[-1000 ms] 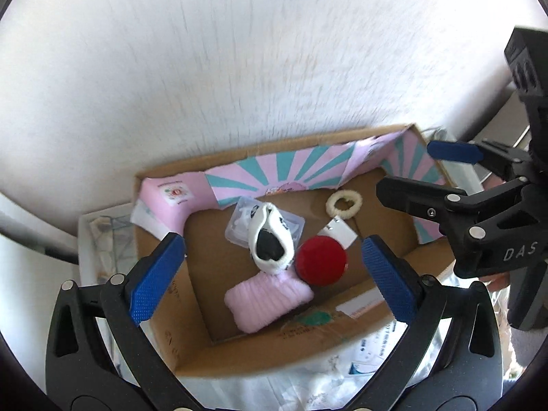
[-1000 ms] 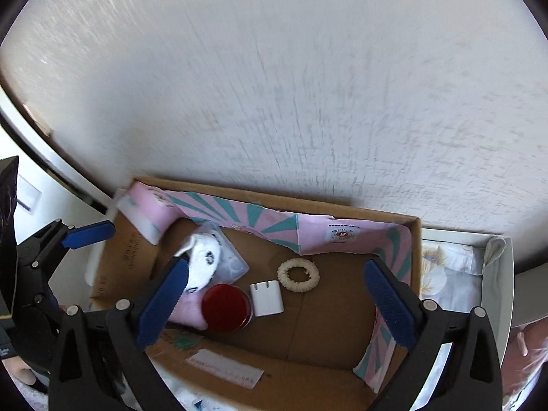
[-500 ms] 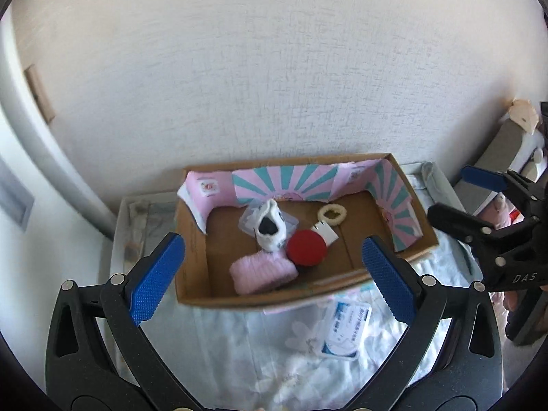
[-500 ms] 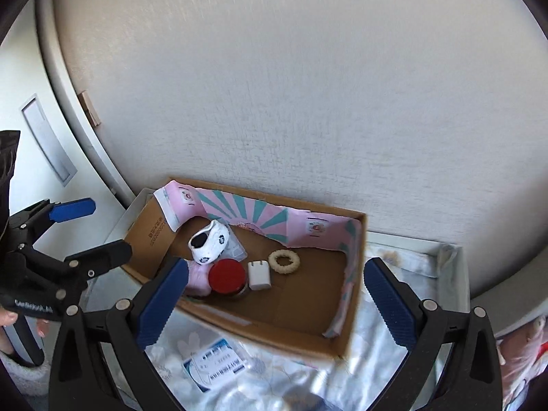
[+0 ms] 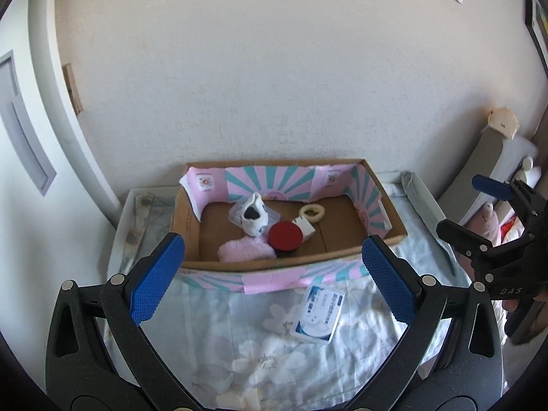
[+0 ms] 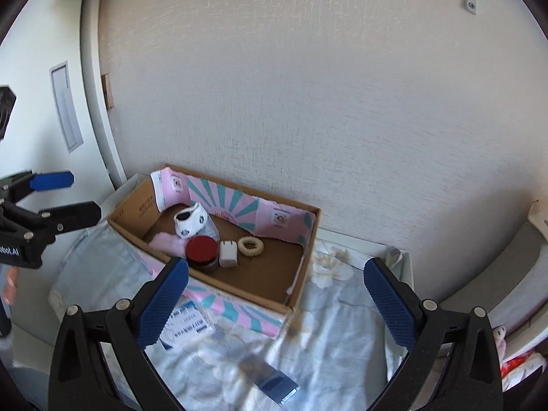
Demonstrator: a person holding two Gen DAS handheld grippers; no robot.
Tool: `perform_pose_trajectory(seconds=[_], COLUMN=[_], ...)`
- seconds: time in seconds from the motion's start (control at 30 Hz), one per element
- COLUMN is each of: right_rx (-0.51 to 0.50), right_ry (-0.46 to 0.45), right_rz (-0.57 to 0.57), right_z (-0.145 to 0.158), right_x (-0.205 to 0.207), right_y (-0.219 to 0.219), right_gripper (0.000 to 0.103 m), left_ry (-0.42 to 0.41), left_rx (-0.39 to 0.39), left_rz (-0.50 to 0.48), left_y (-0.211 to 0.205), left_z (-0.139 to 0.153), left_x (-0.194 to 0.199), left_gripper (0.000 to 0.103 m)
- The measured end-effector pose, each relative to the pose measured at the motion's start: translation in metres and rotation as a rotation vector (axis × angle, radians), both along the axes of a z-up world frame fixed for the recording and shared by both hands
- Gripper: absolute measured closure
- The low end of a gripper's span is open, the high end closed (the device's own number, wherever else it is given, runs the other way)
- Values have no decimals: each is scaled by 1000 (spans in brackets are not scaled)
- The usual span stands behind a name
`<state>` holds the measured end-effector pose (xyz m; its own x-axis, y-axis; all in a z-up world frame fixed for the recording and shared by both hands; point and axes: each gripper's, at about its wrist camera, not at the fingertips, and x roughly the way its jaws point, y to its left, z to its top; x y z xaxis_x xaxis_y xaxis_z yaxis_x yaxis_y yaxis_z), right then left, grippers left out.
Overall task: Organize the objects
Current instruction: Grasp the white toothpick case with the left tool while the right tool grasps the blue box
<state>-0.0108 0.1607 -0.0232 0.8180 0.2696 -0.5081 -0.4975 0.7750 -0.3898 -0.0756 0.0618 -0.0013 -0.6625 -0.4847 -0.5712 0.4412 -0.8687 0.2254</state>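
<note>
Matt cardboard box [image 5: 191, 226], fuzzy pink cloth [image 5: 245, 250]

So the whole setup sat on a bed [image 5: 260, 349] with a pale blue floral sheet, pushed up against the wall. A cardboard box [image 5: 390, 212] with pink and teal striped lining rested right on the sheet at the wall end. Just in front of the box lay a small white and blue packet [image 5: 320, 313], flat on the fabric. Nearer the camera in the right wrist view there was also a dark flat thing [image 6: 278, 387], too blurry to identify.
</note>
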Motion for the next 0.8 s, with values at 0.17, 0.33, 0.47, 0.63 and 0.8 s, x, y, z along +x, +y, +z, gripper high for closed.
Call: perform_pose_trajectory(seconds=[0.17, 0.33, 0.47, 0.63, 0.8], right_rx=[-2, -7, -21, 4, -24], right_ry=[-28, -23, -1, 7, 34], right_rz=[24, 47, 39, 50, 28], right_z=[-11, -30, -54, -83, -121], right_x=[-15, -23, -21, -26, -22], right_y=[-19, -38, -54, -76, -88], right_gripper=[1, 1, 1, 1, 1], left_ry=[-12, -18, -30, -63, -89], left_rx=[4, -11, -43, -38, -5], left_rz=[-1, 42, 77, 80, 40], left_y=[9, 9, 5, -8, -16], left_z=[-19, -44, -64, -96, -135], left_x=[8, 17, 24, 25, 21], left_gripper=[0, 0, 0, 0, 0])
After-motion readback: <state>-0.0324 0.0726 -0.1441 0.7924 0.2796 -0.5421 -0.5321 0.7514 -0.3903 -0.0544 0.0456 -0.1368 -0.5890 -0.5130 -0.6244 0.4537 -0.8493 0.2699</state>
